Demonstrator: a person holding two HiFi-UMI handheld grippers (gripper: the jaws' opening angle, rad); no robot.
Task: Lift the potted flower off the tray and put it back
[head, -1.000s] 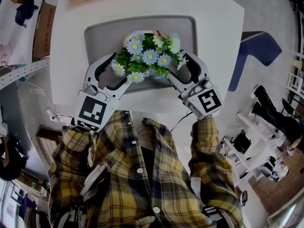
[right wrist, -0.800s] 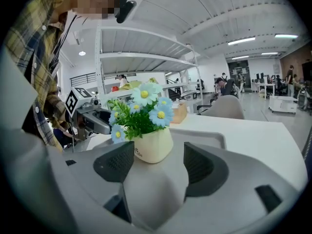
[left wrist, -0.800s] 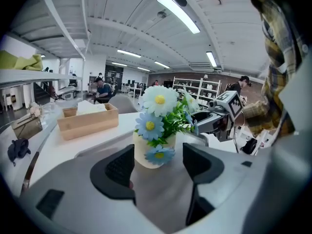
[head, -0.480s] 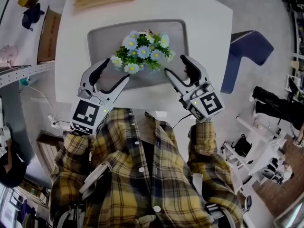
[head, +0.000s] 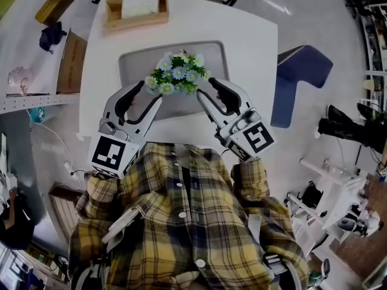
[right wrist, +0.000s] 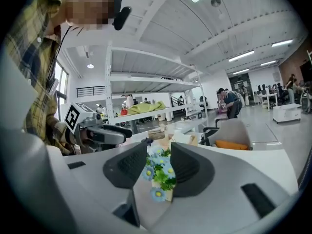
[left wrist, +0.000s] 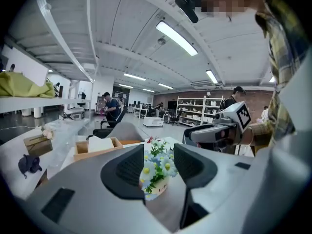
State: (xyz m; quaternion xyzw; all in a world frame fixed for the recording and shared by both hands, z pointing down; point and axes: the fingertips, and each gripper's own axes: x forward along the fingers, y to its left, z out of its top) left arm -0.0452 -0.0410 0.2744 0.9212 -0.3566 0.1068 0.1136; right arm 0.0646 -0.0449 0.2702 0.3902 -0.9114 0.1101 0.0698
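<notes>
One potted flower [head: 176, 75], one tray [head: 215, 55] (one wooden box [head: 136, 22]).

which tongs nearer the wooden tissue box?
Left. Left tongs are left of the potted flower, toward the wooden tissue box; right tongs right of it. Both have just been closing, empty.

You worked in a large open hall with a pale grey floor [head: 320, 23]. A white table [head: 254, 47] stood before you, with a wooden tissue box [head: 136, 22] at its far edge and a blue chair [head: 299, 80] off to its right. Overhead ran a white beamed ceiling [left wrist: 122, 28] with long strip lights [left wrist: 176, 38]. Metal shelving [left wrist: 192, 111] lined a brick wall [left wrist: 258, 100] at the far end, and a tall white rack [right wrist: 146, 82] stood opposite.
</notes>
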